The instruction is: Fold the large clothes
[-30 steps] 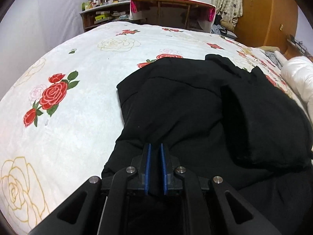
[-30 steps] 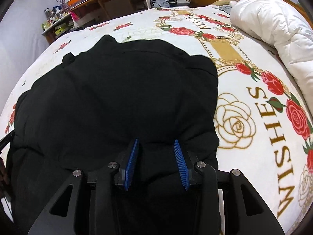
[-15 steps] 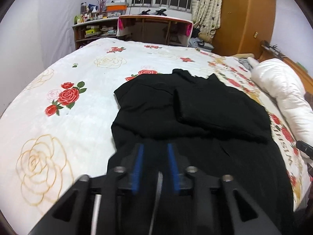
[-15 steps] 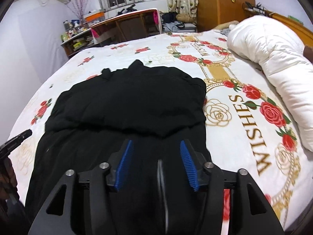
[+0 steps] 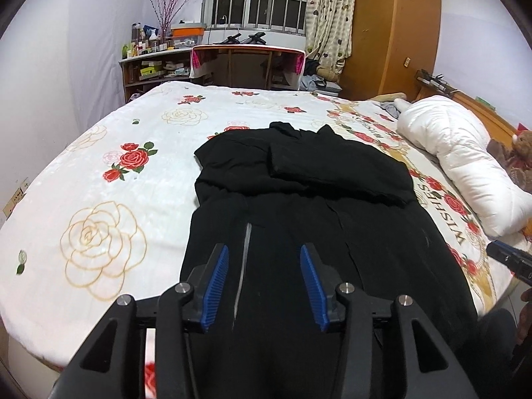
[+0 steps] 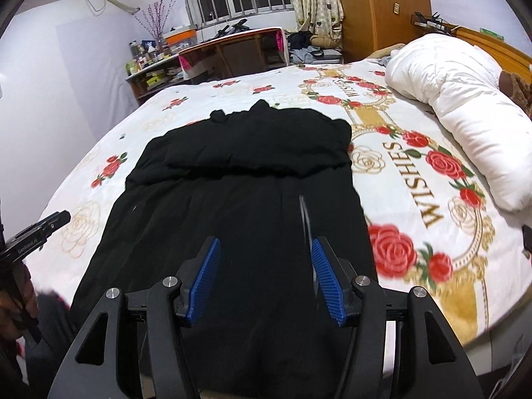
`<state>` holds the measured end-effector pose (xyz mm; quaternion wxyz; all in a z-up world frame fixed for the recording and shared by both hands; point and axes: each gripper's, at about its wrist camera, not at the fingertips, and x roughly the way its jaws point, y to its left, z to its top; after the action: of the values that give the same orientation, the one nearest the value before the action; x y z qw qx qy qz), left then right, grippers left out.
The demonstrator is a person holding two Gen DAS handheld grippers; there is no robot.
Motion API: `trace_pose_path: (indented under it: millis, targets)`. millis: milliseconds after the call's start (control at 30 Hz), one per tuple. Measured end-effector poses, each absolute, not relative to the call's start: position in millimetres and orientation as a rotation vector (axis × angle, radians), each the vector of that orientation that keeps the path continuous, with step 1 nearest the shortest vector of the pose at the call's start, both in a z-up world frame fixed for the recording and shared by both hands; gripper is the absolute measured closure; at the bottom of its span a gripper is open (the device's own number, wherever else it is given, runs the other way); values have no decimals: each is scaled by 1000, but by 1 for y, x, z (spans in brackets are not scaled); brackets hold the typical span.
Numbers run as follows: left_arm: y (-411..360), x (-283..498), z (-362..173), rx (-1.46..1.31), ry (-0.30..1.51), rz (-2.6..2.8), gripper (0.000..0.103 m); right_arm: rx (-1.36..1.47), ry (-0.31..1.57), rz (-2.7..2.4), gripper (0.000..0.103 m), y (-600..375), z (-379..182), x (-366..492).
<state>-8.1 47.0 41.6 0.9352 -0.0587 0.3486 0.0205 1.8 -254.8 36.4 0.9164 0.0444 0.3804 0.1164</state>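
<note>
A large black garment (image 5: 299, 226) lies flat on the bed, its upper part folded across itself into a thicker band (image 5: 335, 173). The right wrist view shows the same garment (image 6: 232, 199) running from the far collar down to the near bed edge. My left gripper (image 5: 263, 252) hovers above the garment's near left half. Its jaws are opening and nothing sits between the blue pads. My right gripper (image 6: 265, 244) hangs over the near right half, open and clear of the cloth.
The bed carries a white blanket (image 5: 99, 199) printed with roses. A rolled white duvet (image 5: 465, 166) and a teddy bear (image 5: 518, 153) lie along its right side. Beyond the bed stand a desk (image 5: 246, 63), a cluttered shelf (image 5: 149, 60) and a wooden wardrobe (image 5: 392, 33).
Both grippers have pulled back and up from the garment's middle toward the near bed edge. The left jaws went from nearly shut to apart, and the right jaws widened.
</note>
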Motion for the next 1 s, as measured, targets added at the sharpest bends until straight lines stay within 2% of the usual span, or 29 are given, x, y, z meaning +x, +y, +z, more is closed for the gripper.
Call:
trace_pose_path:
  millis: [300, 667, 733, 800, 1000]
  targets:
    - [42, -40, 38, -110, 707, 32, 55, 92, 795, 255, 45, -256, 25, -38]
    - [48, -57, 28, -107, 717, 56, 55, 102, 802, 231, 45, -259, 16, -47]
    - [49, -58, 24, -110, 725, 58, 55, 105, 807, 223, 43, -261, 13, -47]
    - [50, -57, 20, -110, 736, 59, 55, 112, 814, 218, 36, -263, 10, -46]
    - [55, -50, 5, -117, 776, 70, 55, 127, 851, 197, 35, -270, -2, -38]
